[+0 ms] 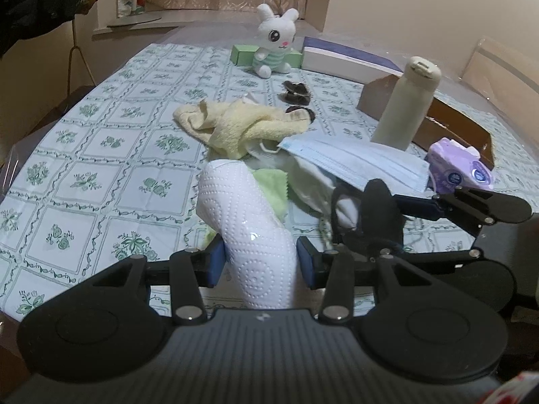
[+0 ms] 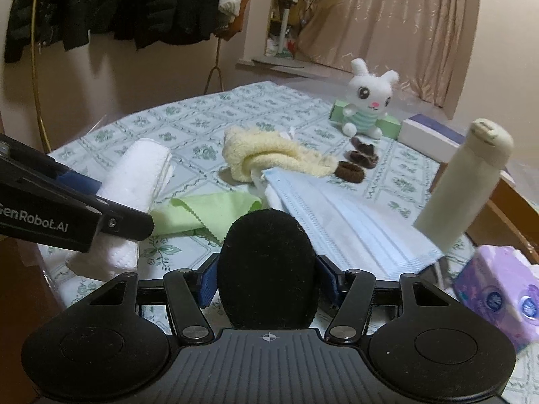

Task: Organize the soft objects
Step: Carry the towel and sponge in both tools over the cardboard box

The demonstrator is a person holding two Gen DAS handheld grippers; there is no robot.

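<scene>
My left gripper [image 1: 261, 266] is shut on a folded white paper towel [image 1: 249, 229], held over the table's near edge; the towel also shows in the right wrist view [image 2: 134, 175]. My right gripper [image 2: 267, 279] is shut on a black soft pad [image 2: 267, 266], seen from the left wrist view [image 1: 377, 208] just right of the towel. Ahead lie a green cloth [image 2: 205, 212], a blue face mask [image 2: 340, 222], a yellow towel [image 2: 269, 158], brown hair ties [image 2: 352, 170] and a white plush rabbit [image 2: 369, 101].
A cream bottle [image 2: 465, 185] stands at the right, beside a brown box [image 1: 438, 121] and a purple tissue pack [image 2: 502, 286]. Green boxes [image 1: 242, 54] and a white-and-blue box [image 1: 343, 59] sit at the back. The floral tablecloth [image 1: 101, 141] covers the table.
</scene>
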